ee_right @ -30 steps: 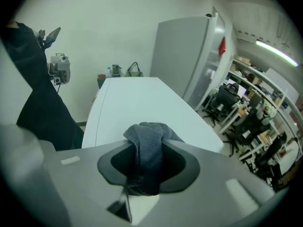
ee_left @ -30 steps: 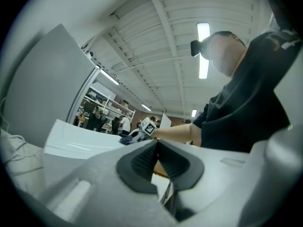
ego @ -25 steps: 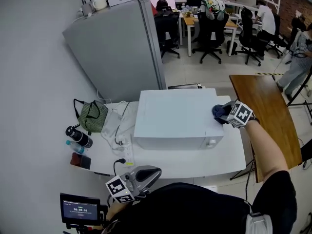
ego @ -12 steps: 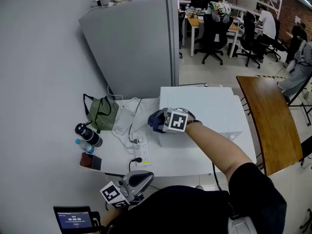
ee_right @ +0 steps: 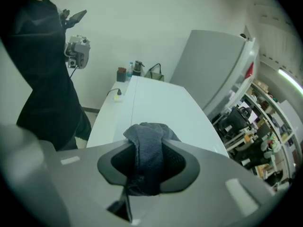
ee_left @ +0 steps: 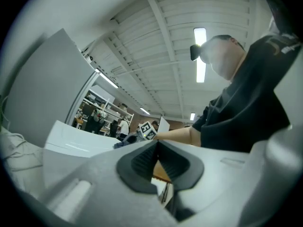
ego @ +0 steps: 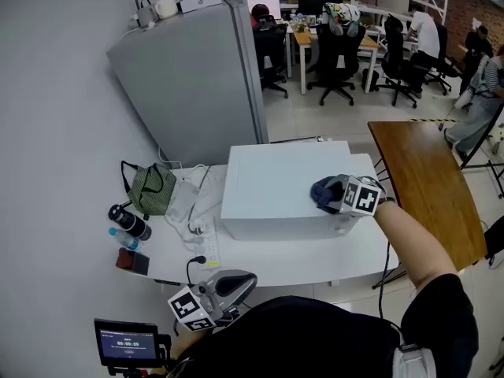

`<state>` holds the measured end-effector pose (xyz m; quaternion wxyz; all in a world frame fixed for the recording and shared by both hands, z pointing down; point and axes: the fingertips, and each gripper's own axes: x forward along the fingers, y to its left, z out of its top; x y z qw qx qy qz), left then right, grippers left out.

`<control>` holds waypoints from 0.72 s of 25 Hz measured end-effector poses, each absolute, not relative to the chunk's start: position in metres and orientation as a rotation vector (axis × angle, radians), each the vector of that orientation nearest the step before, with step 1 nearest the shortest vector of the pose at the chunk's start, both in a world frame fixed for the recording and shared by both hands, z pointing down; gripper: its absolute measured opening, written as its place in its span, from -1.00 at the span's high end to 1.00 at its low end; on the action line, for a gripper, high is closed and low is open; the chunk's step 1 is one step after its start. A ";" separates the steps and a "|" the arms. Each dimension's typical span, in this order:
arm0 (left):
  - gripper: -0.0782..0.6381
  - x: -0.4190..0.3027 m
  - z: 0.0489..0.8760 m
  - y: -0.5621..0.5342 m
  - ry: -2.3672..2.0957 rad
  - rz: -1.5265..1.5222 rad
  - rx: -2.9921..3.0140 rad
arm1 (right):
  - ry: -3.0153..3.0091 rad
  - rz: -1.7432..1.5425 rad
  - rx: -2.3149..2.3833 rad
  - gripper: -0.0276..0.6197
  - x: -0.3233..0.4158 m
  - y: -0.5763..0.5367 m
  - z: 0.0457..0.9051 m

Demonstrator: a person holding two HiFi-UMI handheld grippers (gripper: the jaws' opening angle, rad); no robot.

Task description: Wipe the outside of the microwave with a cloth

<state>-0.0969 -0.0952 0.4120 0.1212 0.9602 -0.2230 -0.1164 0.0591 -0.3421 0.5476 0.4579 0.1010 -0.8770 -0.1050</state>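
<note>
The white microwave (ego: 276,187) stands on the white table (ego: 315,258), seen from above in the head view. My right gripper (ego: 335,195) is shut on a dark blue cloth (ego: 323,194) and presses it on the microwave's top near the right front corner. The right gripper view shows the cloth (ee_right: 147,150) pinched between the jaws, with the microwave's top (ee_right: 156,103) stretching ahead. My left gripper (ego: 236,283) hangs low at the table's front edge, close to my body. In the left gripper view its pads (ee_left: 142,161) meet with nothing between them, and the microwave (ee_left: 71,141) lies beyond.
A grey fridge (ego: 197,77) stands behind the table. At the table's left are a green bag (ego: 148,187), bottles (ego: 126,223), a power strip and cables (ego: 197,227). A brown wooden table (ego: 425,187) is at the right. Office chairs and people fill the back.
My right gripper swept the cloth from the microwave's right edge over to its left side, then back to the right front corner. The left gripper stayed low by the table edge.
</note>
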 end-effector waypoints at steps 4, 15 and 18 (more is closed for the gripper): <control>0.77 -0.042 0.413 -0.095 -0.567 -0.331 2.789 | -2.102 -0.225 0.370 0.56 0.174 -0.341 0.552; 0.77 -0.131 0.410 -0.077 -0.665 -0.371 2.805 | -2.377 -0.446 0.046 0.55 -0.122 -0.281 0.500; 0.77 -0.184 0.413 -0.063 -0.714 -0.352 2.816 | -2.328 -0.463 -0.007 0.55 -0.222 -0.277 0.522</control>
